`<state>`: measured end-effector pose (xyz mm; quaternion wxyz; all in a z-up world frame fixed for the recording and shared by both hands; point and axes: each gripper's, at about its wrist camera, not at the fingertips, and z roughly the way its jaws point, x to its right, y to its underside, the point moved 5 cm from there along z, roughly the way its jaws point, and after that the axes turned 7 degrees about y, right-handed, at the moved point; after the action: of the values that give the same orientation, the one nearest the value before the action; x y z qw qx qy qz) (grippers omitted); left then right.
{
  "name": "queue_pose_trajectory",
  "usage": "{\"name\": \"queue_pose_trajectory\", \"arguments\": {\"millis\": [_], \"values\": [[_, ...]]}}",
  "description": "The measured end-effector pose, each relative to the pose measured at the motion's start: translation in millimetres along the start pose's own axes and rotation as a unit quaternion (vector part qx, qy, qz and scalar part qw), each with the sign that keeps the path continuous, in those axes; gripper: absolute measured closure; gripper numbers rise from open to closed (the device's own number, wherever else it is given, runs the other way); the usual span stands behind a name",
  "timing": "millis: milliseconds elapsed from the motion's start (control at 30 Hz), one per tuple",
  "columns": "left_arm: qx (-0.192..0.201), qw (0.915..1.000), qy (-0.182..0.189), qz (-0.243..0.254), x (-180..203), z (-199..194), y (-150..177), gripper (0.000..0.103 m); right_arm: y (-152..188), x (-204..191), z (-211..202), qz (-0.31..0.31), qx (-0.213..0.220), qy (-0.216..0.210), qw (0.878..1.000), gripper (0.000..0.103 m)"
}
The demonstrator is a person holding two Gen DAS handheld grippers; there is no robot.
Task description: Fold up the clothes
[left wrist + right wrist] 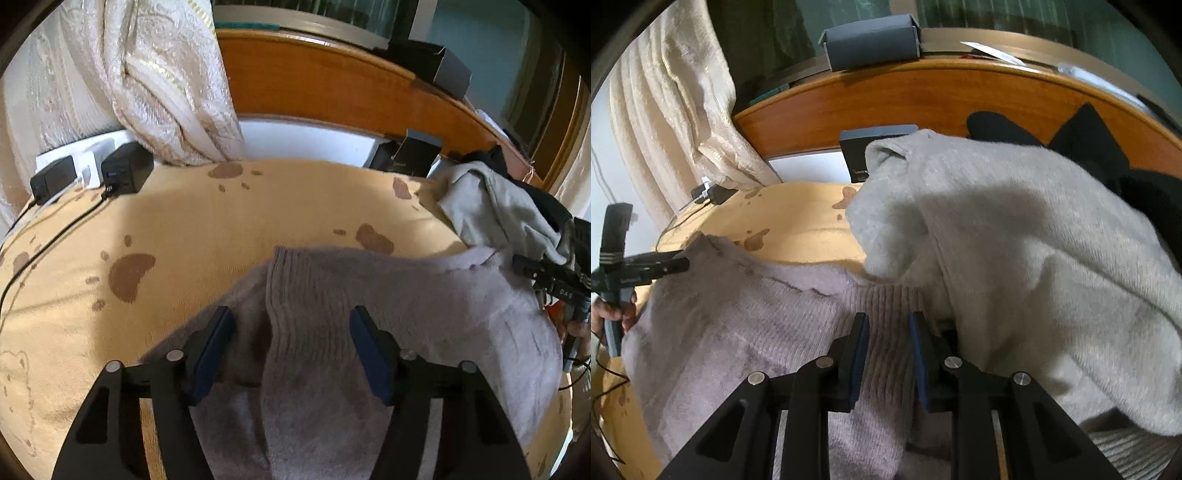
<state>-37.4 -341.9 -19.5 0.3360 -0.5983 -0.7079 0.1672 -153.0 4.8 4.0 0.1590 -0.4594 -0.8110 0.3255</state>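
Observation:
A mauve knit sweater [388,306] lies on the tan paw-print blanket [192,221]. In the left wrist view my left gripper [291,317] is open, its jaws straddling a ribbed cuff of the sweater [295,295]. In the right wrist view my right gripper [888,321] is open with a narrow gap, low over the sweater's ribbed hem [890,299]; the sweater body [731,317] spreads to the left. The other gripper shows at the far left [639,269]. A light grey sweater [1015,258] is heaped to the right.
A wooden headboard [325,85] runs along the back. A cream curtain [155,81] hangs at back left. Black chargers with cables [125,168] lie at the blanket's left edge. Dark clothes [1089,147] and grey boxes [871,40] sit near the headboard.

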Motion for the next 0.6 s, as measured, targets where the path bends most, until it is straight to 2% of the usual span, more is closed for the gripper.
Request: {"name": "queue_pose_trajectory", "arguments": {"millis": [33, 100, 133, 167, 367, 600], "values": [[0.0, 1.0, -0.001, 0.004, 1.7, -0.3, -1.6, 0.044, 1.2, 0.9, -0.2, 0.003, 0.0, -0.003, 1.0, 0.079], [0.001, 0.9999, -0.003, 0.011, 5.3, -0.8, -4.7, 0.07, 2.7, 2.3, 1.5, 0.007, -0.002, -0.01, 1.0, 0.079], [-0.001, 0.9998, -0.008, 0.016, 7.1, 0.3, -5.2, 0.077, 2.7, 3.0, 3.3, 0.008, -0.002, -0.013, 1.0, 0.079], [-0.002, 0.9997, -0.013, 0.021, 8.9, 1.5, -5.7, 0.089, 2.5, 3.1, 4.8, 0.009, -0.002, -0.015, 1.0, 0.079], [0.013, 0.998, -0.049, 0.038, 13.0, 0.5, -8.5, 0.095, 0.8, -2.2, 7.1, -0.009, 0.009, -0.013, 1.0, 0.079], [0.043, 0.9969, -0.067, -0.001, 2.2, -8.3, -21.0, 0.096, -5.9, 1.4, -6.8, -0.002, 0.041, 0.009, 0.999, 0.08]]}}
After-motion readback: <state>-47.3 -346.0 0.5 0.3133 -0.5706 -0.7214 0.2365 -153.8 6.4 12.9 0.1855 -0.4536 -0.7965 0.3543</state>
